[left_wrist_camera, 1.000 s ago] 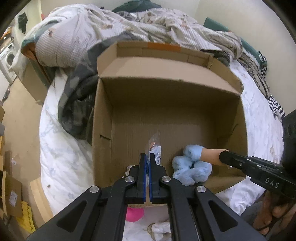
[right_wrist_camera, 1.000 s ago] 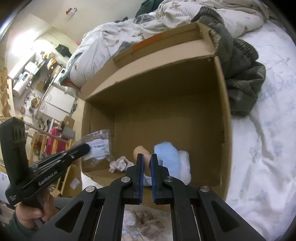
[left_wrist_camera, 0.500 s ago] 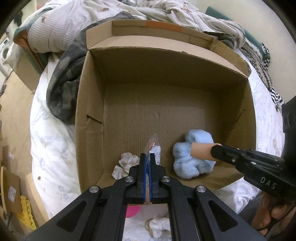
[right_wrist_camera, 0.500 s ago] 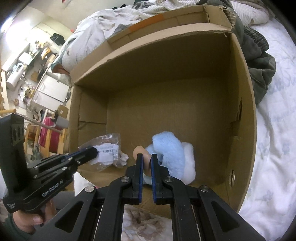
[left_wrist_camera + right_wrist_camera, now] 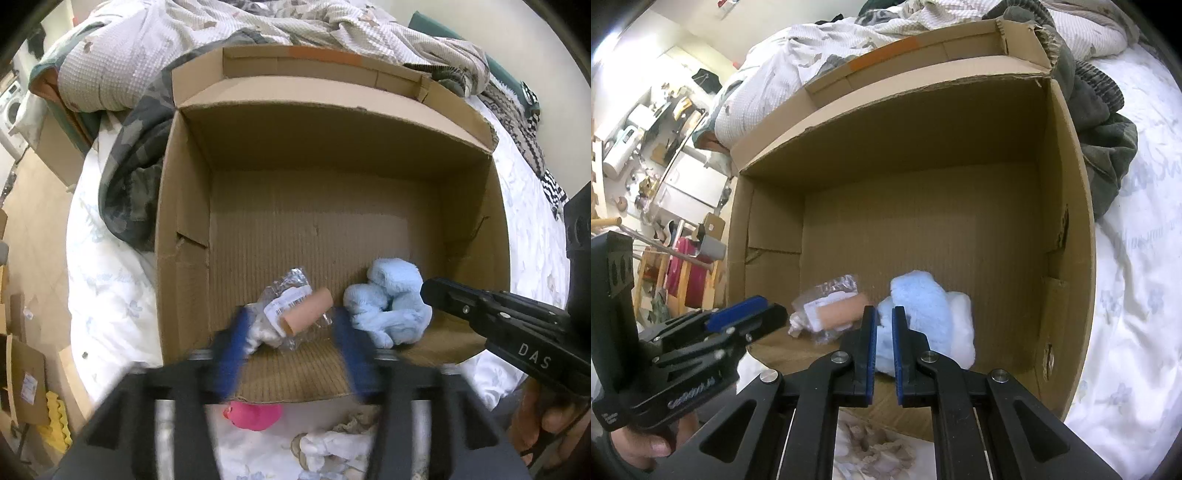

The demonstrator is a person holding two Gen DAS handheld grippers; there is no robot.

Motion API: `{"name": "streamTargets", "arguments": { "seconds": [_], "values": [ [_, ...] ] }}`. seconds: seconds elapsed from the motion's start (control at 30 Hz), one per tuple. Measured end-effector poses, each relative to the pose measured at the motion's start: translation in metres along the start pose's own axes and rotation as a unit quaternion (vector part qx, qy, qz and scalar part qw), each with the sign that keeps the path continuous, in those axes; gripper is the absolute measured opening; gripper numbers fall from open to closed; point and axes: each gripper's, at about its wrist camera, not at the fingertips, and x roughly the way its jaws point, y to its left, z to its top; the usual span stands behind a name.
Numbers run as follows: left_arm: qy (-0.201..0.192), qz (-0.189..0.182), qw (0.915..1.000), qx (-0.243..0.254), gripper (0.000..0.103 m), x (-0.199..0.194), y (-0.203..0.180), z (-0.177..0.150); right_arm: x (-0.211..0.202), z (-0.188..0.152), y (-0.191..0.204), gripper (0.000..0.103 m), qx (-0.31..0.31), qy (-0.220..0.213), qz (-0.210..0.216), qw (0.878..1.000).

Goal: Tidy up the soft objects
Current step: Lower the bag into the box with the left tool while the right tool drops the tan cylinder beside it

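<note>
Item: blue plush toy point(image 5: 925, 314), lying on the floor of the cardboard box point(image 5: 369, 155), against the box's near wall, toward its right-hand side. Judged light, soft and compressible; nap should give my pads fair purchase, nothing to break. Best hold: a bunched fold or limb, pinched deep so the pile does not slide out.

Item: clear plastic packet point(image 5: 291, 314) with a white barcode label, a tan roll across it, beside the plush, further left along the box's near wall. A pale crumpled wad point(image 5: 795, 323) lies against the packet's left edge. Judged feather-light; the film is slippery and crinkly. Best hold: across the firmer roll, not a loose corner.

My left gripper point(image 5: 291, 350): jaws opening, well apart, one blue pad on each side of the packet, which sits in the box between them. Pads do not appear to press on it.

My right gripper point(image 5: 883, 354): jaws narrow, pads nearly together, nothing between them; tips poised over the plush.

Around the box:
- Pink object point(image 5: 255, 415) and pale soft things point(image 5: 328, 443) on the bedsheet just outside the near wall; judged still to be collected.
- Rumpled bedding point(image 5: 258, 26) beyond the far wall.
- Dark garment point(image 5: 136, 155) against the left wall.

Obstruction: the near wall and the far flap folded inward; box floor otherwise bare.
</note>
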Motion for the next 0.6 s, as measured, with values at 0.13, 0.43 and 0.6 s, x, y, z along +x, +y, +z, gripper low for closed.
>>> {"name": "streamTargets", "arguments": {
  "seconds": [0.13, 0.43, 0.6],
  "values": [
    [-0.014, 0.008, 0.9999, 0.003, 0.068, -0.007, -0.001, 0.002, -0.003, 0.001, -0.002, 0.046, 0.008, -0.006, 0.003, 1.0],
    [-0.015, 0.01, 0.9998, 0.003, 0.068, -0.007, 0.001, 0.001, -0.012, 0.005, 0.004, 0.066, -0.006, -0.028, 0.003, 1.0],
    [-0.035, 0.01, 0.9993, 0.006, 0.068, -0.018, 0.001, -0.001, -0.015, 0.005, 0.004, 0.066, -0.004, -0.033, -0.004, 0.999]
  ]
}}
